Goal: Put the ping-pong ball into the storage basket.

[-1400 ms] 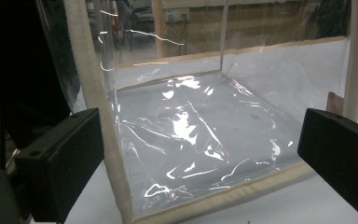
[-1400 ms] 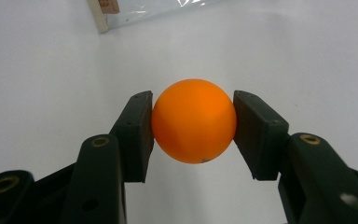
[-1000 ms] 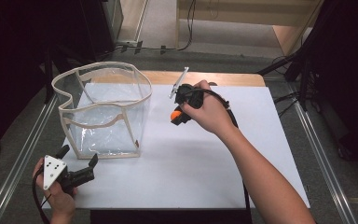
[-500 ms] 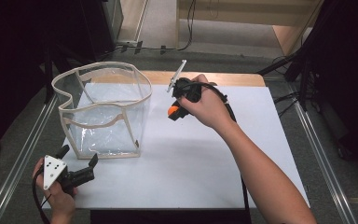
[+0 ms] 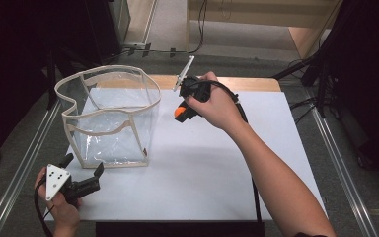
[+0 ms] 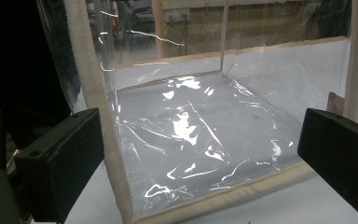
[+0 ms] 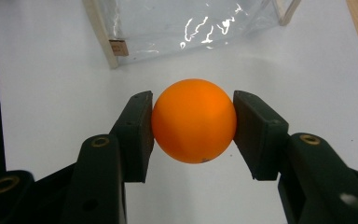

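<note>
Right gripper [image 7: 193, 126] jaws clamp the round orange ball [image 7: 194, 120] at its widest pt, lifted off the white desk [image 5: 202, 168], prob. bound for the clear plastic bag w/ beige trim [image 5: 109, 116]. Left gripper [image 6: 200, 154] jaws open, facing bag wall, maybe to steady it. Bag's far side hard to read thru glare.

The right gripper [image 5: 181, 112] hides most of the orange ball [image 5: 179, 112]; the picture's edge cuts off the clear bag [image 6: 205, 140].
</note>
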### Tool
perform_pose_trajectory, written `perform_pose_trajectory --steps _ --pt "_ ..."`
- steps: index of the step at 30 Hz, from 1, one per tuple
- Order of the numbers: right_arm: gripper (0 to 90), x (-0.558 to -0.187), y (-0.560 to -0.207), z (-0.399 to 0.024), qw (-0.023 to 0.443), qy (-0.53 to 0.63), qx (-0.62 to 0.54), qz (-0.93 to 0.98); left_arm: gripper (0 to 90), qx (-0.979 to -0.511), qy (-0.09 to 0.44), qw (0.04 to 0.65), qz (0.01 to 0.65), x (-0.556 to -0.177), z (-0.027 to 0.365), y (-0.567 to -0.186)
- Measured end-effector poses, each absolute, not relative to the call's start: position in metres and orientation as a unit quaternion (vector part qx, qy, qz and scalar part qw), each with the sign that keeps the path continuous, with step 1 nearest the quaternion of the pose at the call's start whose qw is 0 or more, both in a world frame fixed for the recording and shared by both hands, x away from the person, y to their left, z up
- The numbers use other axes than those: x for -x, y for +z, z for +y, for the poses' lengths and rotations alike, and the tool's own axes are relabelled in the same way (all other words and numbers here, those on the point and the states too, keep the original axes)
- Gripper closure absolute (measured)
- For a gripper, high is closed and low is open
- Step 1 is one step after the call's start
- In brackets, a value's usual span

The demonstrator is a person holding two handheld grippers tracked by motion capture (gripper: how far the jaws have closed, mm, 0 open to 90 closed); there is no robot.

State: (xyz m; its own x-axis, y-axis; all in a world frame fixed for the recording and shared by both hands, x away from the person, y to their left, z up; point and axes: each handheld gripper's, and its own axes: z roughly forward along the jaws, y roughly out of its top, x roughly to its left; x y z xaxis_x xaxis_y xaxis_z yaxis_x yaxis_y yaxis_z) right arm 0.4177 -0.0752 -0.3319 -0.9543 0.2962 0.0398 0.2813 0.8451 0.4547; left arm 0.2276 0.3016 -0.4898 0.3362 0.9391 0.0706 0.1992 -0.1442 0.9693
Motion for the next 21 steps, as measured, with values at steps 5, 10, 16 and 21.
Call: perform_pose_trajectory --steps 5,10,16,21 --pt "47.8 -0.421 -0.328 -0.073 0.015 0.237 -0.148 0.96 0.9 -0.655 0.378 0.489 0.434 -0.227 0.301 -0.49" --pt "47.9 -0.422 -0.323 -0.069 0.016 0.239 -0.143 0.96 0.9 -0.656 0.378 0.488 0.434 -0.227 0.301 -0.49" --pt "47.9 -0.425 -0.316 -0.067 0.017 0.24 -0.143 0.96 0.9 -0.657 0.377 0.488 0.434 -0.228 0.302 -0.49" --pt "47.9 -0.426 -0.315 -0.065 0.016 0.242 -0.141 0.96 0.9 -0.657 0.377 0.488 0.434 -0.227 0.301 -0.49"
